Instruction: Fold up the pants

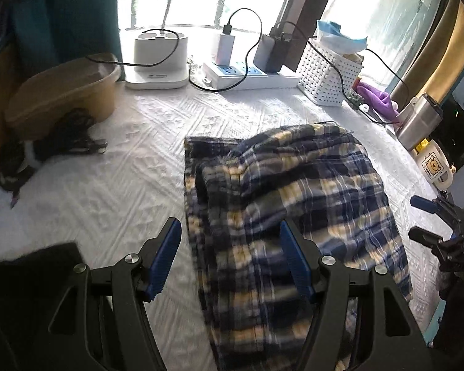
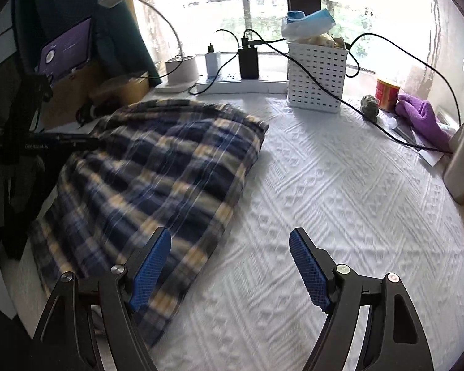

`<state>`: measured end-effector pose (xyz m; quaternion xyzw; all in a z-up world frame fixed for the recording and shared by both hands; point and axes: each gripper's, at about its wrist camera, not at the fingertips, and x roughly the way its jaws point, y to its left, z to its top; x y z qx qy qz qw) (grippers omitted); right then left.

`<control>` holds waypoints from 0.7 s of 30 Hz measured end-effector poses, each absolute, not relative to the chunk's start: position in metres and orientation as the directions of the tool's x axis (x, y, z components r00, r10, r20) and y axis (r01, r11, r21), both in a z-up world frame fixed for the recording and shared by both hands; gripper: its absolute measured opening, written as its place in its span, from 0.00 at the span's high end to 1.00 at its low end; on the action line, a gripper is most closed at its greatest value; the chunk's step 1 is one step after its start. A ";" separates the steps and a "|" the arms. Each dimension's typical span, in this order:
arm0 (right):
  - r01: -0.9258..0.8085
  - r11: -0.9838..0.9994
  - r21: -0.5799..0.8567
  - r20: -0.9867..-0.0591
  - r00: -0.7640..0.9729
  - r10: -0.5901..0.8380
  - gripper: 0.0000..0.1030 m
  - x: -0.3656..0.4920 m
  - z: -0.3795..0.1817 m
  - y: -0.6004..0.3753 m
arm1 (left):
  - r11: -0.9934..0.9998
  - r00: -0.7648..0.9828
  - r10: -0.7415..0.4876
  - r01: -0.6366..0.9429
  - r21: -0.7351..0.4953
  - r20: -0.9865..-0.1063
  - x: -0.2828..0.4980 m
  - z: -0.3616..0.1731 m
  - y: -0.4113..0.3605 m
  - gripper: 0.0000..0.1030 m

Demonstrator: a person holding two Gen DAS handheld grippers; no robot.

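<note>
Blue, yellow and white plaid pants (image 1: 294,204) lie partly folded on a white textured cloth (image 1: 123,160). My left gripper (image 1: 230,233) hovers open above the pants' near left edge, nothing pinched between its blue pads. In the left wrist view the right gripper (image 1: 417,216) shows at the right edge, beside the pants. In the right wrist view the pants (image 2: 145,179) spread at left, and my right gripper (image 2: 230,241) stands open over the bare cloth (image 2: 340,201) by their right edge, its left finger above the plaid hem. It holds nothing.
Along the window sill stand a white perforated basket (image 1: 328,74), a power strip (image 1: 238,74) with chargers and black cables, and a white lamp base (image 1: 159,61). A tan tub (image 1: 65,92) and dark clothing (image 1: 55,148) lie at left. A steel flask (image 1: 417,123), purple cloth (image 2: 423,114) and red can (image 2: 386,92) sit at right.
</note>
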<state>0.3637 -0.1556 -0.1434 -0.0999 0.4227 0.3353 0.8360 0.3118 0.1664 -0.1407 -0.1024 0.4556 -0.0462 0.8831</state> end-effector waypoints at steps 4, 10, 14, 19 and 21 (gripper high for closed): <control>-0.634 0.762 0.131 -0.774 0.414 0.478 0.22 0.383 -0.146 -0.150 | 0.975 0.576 -0.184 0.008 -0.220 -0.797 0.325 -0.142 0.165 0.36; -0.641 0.757 0.129 -0.774 0.412 0.481 0.22 0.410 -0.148 -0.131 | 0.975 0.556 -0.194 0.019 -0.220 -0.808 0.341 -0.150 0.167 0.36; -0.650 0.747 0.140 -0.776 0.397 0.491 0.22 0.424 -0.153 -0.116 | 0.971 0.544 -0.210 0.022 -0.236 -0.812 0.348 -0.156 0.171 0.36; -0.661 0.737 0.140 -0.787 0.377 0.488 0.22 0.434 -0.162 -0.101 | 0.975 0.552 -0.196 0.024 -0.220 -0.810 0.350 -0.162 0.173 0.33; -0.666 0.733 0.142 -0.792 0.367 0.487 0.22 0.438 -0.167 -0.097 | 0.978 0.559 -0.187 0.025 -0.209 -0.808 0.351 -0.162 0.173 0.33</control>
